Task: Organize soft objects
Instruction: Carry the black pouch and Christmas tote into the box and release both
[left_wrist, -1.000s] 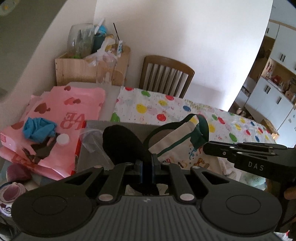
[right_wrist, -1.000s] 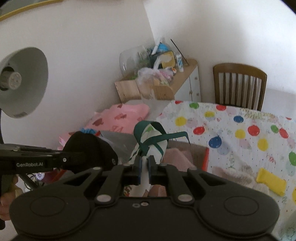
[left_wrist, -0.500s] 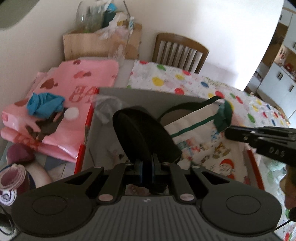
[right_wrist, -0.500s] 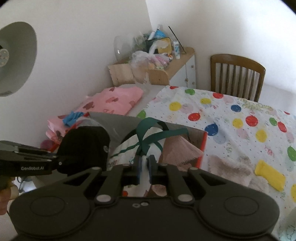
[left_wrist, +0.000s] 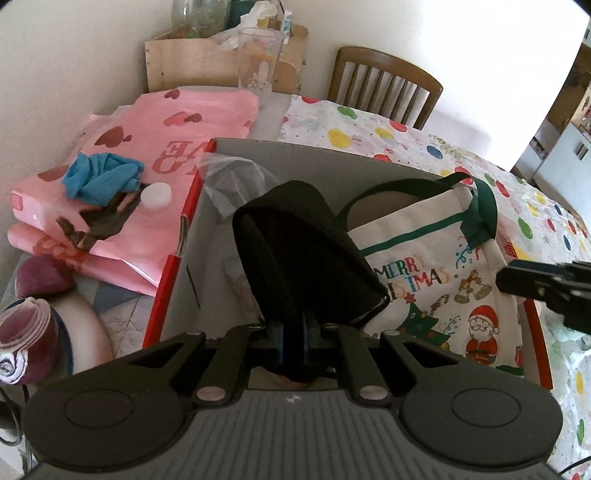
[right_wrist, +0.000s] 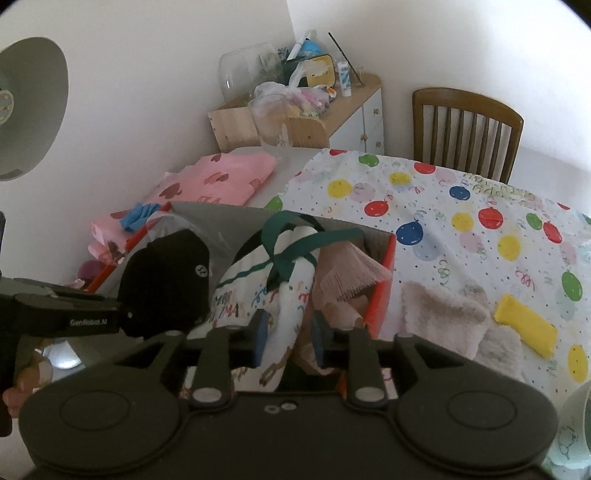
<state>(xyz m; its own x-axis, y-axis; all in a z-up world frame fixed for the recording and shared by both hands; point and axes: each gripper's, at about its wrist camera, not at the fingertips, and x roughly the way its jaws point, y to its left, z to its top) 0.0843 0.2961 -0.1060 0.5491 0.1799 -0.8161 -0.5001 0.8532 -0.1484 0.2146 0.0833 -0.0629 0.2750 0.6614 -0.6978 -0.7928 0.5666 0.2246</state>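
Your left gripper (left_wrist: 294, 334) clamped on black cap (left_wrist: 303, 251) over grey box (left_wrist: 295, 155). Your right gripper (right_wrist: 288, 341): jaws just been opening, Christmas tote (right_wrist: 284, 314) between, seemingly loose; tote inside box.

A box (right_wrist: 386, 258) sits on the bench (right_wrist: 480, 206), holding a tote bag (left_wrist: 424, 266) with a cap (left_wrist: 295, 251) at its left. Folded cloth (left_wrist: 184, 122) lies left of the box; towels (right_wrist: 443, 317) lie to its right, and a chair (right_wrist: 465, 129) stands behind.
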